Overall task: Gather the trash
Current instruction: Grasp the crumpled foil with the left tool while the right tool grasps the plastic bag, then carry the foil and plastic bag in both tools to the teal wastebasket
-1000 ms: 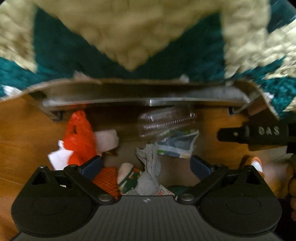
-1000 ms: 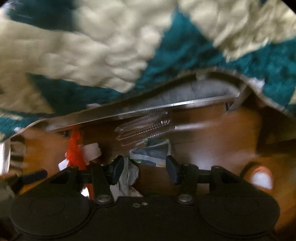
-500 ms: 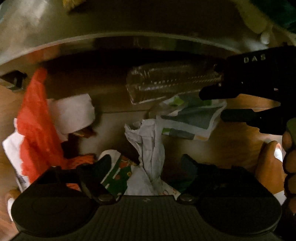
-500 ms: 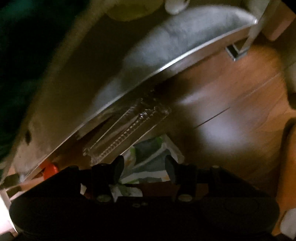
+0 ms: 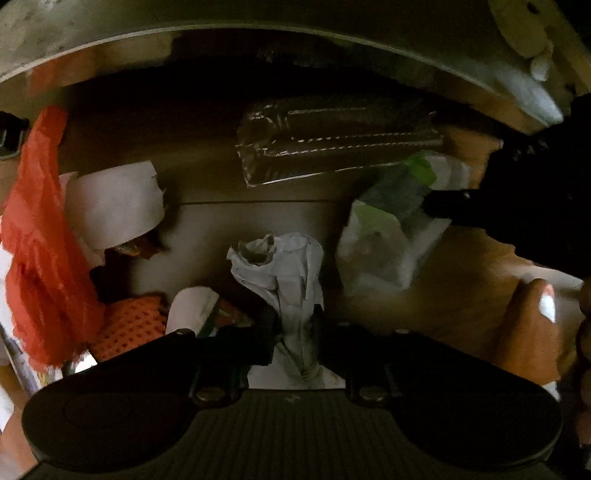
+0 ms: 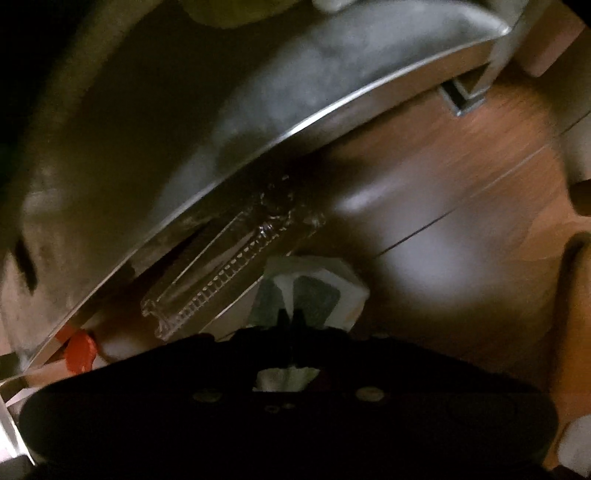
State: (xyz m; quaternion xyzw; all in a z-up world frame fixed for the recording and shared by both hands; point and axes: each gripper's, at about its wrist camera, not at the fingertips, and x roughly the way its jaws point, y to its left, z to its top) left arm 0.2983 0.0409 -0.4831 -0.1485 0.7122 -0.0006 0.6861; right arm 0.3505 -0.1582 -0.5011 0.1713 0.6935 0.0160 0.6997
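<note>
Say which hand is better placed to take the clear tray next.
Right, probably. Its gripper sits just beside the clear tray, though shut on a wrapper. The left gripper, shut on crumpled paper, sits farther back.

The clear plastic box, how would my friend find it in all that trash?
Look under the metal frame that crosses the wood floor; the clear box lies just below its edge, behind the crumpled paper and beside the green wrapper. It is the only see-through thing, long and flat with ridged sides.
</note>
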